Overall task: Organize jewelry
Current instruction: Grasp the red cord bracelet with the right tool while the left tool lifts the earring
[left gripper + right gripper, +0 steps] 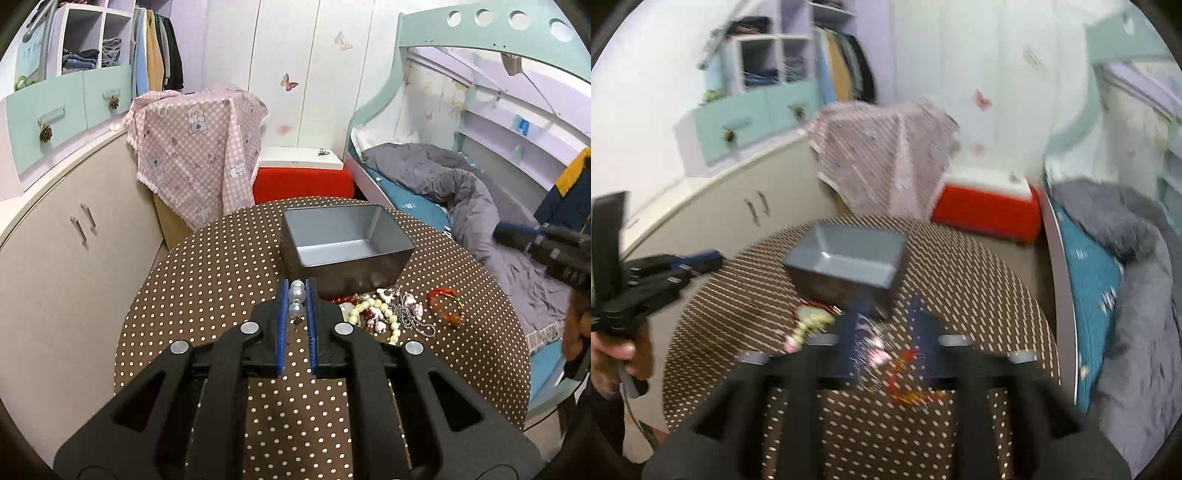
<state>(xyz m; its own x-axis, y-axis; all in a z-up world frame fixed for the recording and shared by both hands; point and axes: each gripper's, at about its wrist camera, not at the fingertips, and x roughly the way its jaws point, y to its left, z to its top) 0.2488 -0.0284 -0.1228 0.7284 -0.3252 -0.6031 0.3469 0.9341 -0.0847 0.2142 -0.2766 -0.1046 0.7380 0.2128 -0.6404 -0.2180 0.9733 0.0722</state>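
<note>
Two claws, left claw (pixel 296 295) pinching clear beads (pixel 297 298), right claw (pixel 886 325) apart

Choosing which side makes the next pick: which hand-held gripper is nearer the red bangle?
Right. The right hand-held gripper hangs just above the red bangle, jaws apart. The left hand-held gripper is across the jewelry pile from it, shut on clear beads.

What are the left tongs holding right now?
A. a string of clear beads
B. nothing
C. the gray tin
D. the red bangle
A: the left tongs are shut on the clear beads, in front of the empty tin.
</note>
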